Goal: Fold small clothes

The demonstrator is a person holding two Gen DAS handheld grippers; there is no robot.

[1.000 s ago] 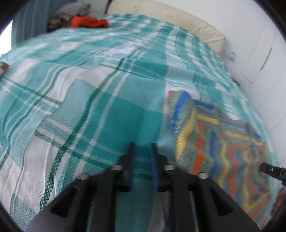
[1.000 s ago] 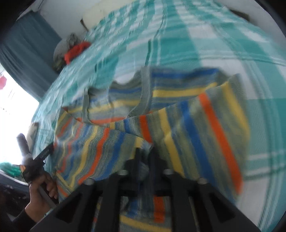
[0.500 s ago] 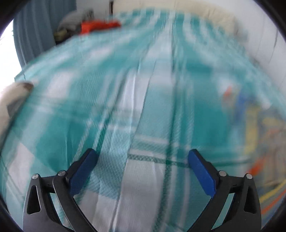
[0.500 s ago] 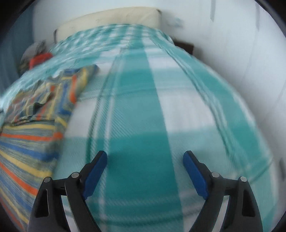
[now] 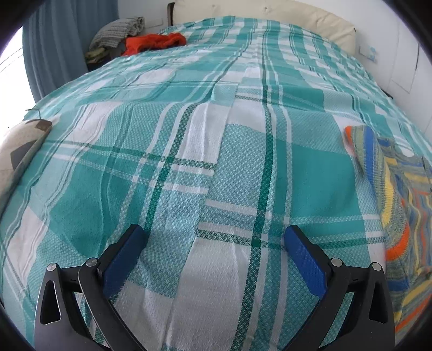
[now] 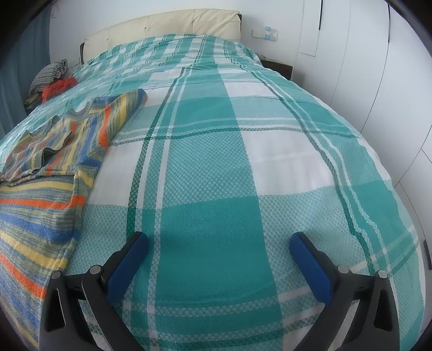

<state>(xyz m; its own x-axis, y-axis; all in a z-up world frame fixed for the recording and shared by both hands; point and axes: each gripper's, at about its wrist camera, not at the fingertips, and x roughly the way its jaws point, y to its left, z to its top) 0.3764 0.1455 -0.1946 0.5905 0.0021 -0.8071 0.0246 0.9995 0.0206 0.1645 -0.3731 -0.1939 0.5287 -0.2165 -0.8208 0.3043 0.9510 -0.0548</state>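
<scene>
A striped knit garment [image 6: 54,151] in blue, orange, yellow and grey lies partly folded on the teal plaid bedspread [image 6: 216,135]. In the right wrist view it fills the left side. In the left wrist view the garment [image 5: 397,194] sits at the right edge. My left gripper [image 5: 214,232] is open over bare bedspread [image 5: 189,135], to the left of the garment. My right gripper [image 6: 219,237] hangs over bare bedspread to the right of the garment, its jaws opening wide with nothing between them. Neither gripper touches the garment.
An orange cloth [image 5: 154,43] and a grey pile [image 5: 116,29] lie at the bed's far left corner by a blue curtain [image 5: 54,40]. A cream headboard [image 6: 162,24] closes the far end. White cupboard doors [image 6: 378,81] run along the right side. A pale cushion [image 5: 19,145] lies at the left edge.
Both grippers went from nearly shut to wide open. The right one let go of the striped garment and swung off it to the right. The left one turned away to the left.
</scene>
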